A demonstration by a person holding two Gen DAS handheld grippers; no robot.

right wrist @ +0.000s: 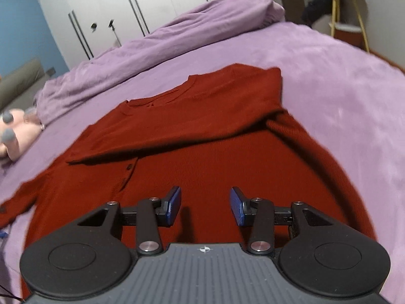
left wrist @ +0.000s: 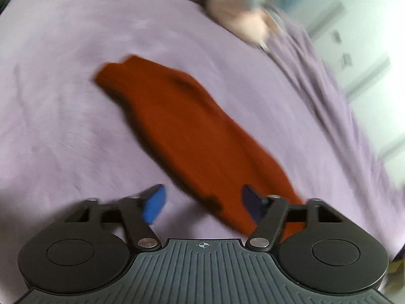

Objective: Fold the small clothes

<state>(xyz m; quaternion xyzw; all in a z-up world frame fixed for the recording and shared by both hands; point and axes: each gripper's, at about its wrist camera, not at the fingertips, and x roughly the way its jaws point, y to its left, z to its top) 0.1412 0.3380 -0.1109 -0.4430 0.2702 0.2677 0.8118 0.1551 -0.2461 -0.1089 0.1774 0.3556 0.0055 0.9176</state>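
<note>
A small dark red cardigan (right wrist: pixel 202 136) lies flat on the purple bedcover (right wrist: pixel 341 96), neckline away from me. Its right sleeve (right wrist: pixel 177 136) is folded across the chest; the left sleeve (right wrist: pixel 17 200) stretches out to the left. My right gripper (right wrist: pixel 205 206) is open and empty, just above the lower body of the cardigan. In the blurred left wrist view, the outstretched red sleeve (left wrist: pixel 187 129) runs diagonally over the bedcover (left wrist: pixel 63 101). My left gripper (left wrist: pixel 202 204) is open and empty, hovering over the sleeve's near end.
A pink plush toy (right wrist: pixel 15 131) lies at the bed's left; it also shows in the left wrist view (left wrist: pixel 238 17). A bunched purple duvet (right wrist: pixel 177 30) lies at the far side. White wardrobe doors (right wrist: pixel 141 2) stand behind. A gold-legged side table (right wrist: pixel 346 17) is at the far right.
</note>
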